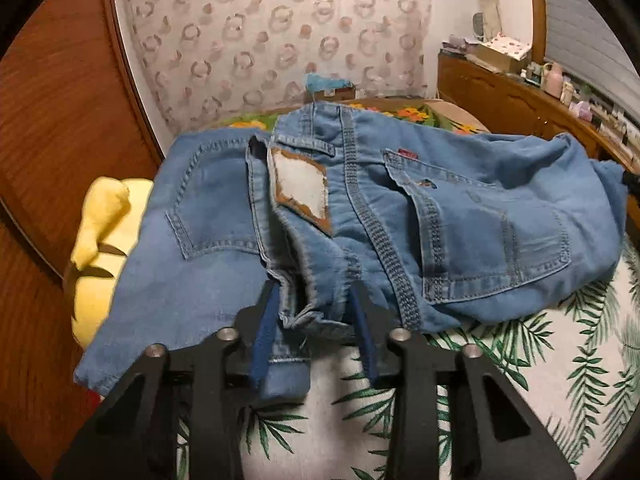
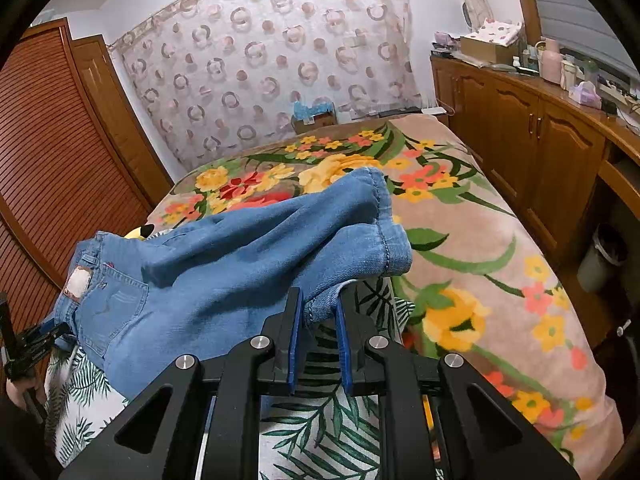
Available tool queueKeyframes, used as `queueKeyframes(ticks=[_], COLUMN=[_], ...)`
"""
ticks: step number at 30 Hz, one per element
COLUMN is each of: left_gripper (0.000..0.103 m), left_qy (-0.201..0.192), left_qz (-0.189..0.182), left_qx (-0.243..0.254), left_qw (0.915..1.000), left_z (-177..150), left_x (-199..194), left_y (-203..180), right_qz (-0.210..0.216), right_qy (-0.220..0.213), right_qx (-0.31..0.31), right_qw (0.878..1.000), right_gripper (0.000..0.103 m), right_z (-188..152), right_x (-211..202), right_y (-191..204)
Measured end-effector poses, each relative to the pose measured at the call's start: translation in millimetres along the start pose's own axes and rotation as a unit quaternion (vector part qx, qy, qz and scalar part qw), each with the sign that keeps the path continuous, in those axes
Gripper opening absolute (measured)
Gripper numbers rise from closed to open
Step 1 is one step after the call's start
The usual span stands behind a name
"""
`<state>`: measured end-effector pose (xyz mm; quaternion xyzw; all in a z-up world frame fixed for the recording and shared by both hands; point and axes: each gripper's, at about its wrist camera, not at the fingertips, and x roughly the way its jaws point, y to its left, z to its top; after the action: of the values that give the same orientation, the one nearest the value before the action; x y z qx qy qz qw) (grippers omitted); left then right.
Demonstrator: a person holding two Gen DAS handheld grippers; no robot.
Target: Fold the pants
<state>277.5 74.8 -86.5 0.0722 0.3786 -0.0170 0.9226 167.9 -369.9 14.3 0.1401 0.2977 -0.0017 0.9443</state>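
Note:
Light blue jeans [image 1: 460, 208] lie bunched on the bed, back pockets and a worn waist patch facing up. My left gripper [image 1: 314, 292] is shut on the crumpled waistband, with denim filling the gap between its blue pads. In the right wrist view the jeans [image 2: 220, 264] stretch from the waist at the left to the leg hems at the centre. My right gripper [image 2: 318, 304] is shut on a fold of a leg's edge near the hem. The left gripper [image 2: 36, 340] shows at the left edge of that view, by the waist.
The jeans rest on a white leaf-print cover [image 2: 320, 432] beside a floral blanket [image 2: 460, 240]. A yellow plush toy [image 1: 100, 232] lies under the jeans' left side. A wooden louvred wardrobe [image 2: 60, 160] stands left, cabinets [image 2: 540, 140] right, and a bin [image 2: 600, 260] on the floor.

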Motion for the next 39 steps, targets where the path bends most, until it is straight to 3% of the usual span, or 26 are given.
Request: queueKeyframes(ticks=[1, 5, 12, 22, 28, 39], left_gripper=[0.011, 0.009, 0.004, 0.004, 0.003, 0.003], left_qy=[-0.004, -0.021, -0.063, -0.108, -0.129, -0.113], left_qz=[0.005, 0.001, -0.03, -0.067, -0.084, -0.099], left_qx=[0.011, 0.029, 0.008, -0.007, -0.019, -0.01], left_qw=[0.9999, 0.9993, 0.9975, 0.9919, 0.9879, 0.9887], left_z=[-0.3, 3.5, 19.8, 15.7, -16.1, -81.2], left_x=[-1.7, -15.6, -65.4, -140.6, -187.4, -234.5], left_y=[-2.8, -8.4, 4.5, 23.1, 37.7, 50.6], right_qz=[-0.001, -0.005, -0.007, 0.002, 0.02, 0.032], right_qy=[-0.001, -0.016, -0.048, -0.081, -0.088, -0.067], right_qx=[-0.001, -0.011, -0.029, -0.064, -0.073, -0.086], right_qw=[1.0, 1.0, 0.998, 0.995, 0.993, 0.994], right_gripper=[0.016, 0.013, 0.012, 0.011, 0.011, 0.011], right_z=[0.1, 3.0, 7.6, -9.9, -36.6, -97.6], right_x=[0.2, -12.1, -37.7, -90.9, -129.5, -182.3], right_y=[0.3, 4.9, 9.8, 19.5, 12.4, -12.5])
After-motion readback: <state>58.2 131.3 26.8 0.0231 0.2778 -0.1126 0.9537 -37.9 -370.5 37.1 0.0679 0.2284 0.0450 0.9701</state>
